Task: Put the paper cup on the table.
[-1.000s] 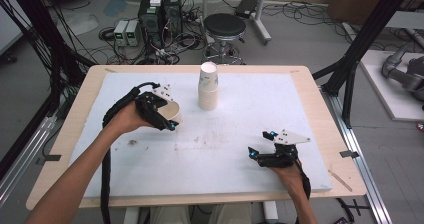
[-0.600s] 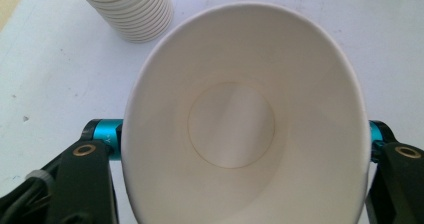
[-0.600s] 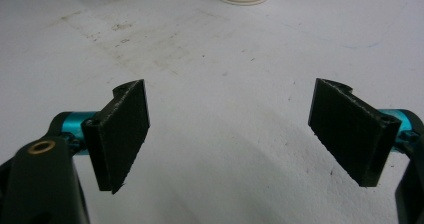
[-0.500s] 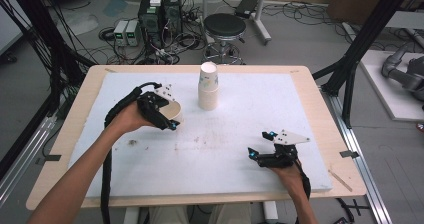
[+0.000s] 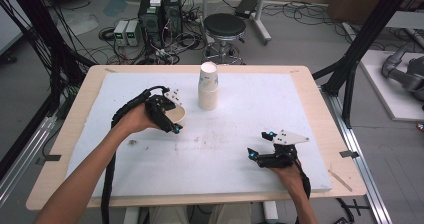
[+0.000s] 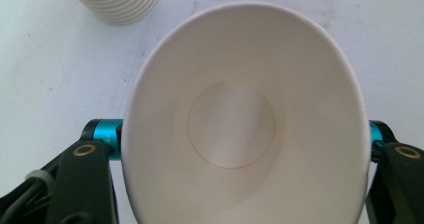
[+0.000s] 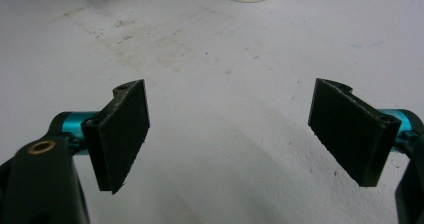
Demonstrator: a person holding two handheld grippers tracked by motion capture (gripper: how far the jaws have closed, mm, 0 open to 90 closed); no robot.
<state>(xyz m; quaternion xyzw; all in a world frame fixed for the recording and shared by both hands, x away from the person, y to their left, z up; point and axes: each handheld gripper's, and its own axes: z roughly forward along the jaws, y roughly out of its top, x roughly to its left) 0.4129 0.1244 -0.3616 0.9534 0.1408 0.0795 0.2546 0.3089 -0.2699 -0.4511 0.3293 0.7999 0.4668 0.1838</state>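
High view: the left gripper (image 5: 170,118) clasped a single paper cup (image 5: 177,116), squeezed oval, left of the cup stack (image 5: 208,86) at the far centre of the white mat (image 5: 300,104). Compared with the earlier frames, cup and grippers stayed put. Near right, the right gripper (image 5: 260,145) rested with jaws spread, empty.

Cup (image 6: 240,129): matt white paper, smooth inside, rim squeezed oval. Stack (image 5: 208,86): the same paper, ribbed where the rims nest. Counter (image 5: 300,74): pale wood edge under a matt white sheet, scuffed and stained. Right gripper (image 7: 230,134): fingers (image 7: 122,134) of matt black, rough-edged plastic; glossy teal metal fittings.
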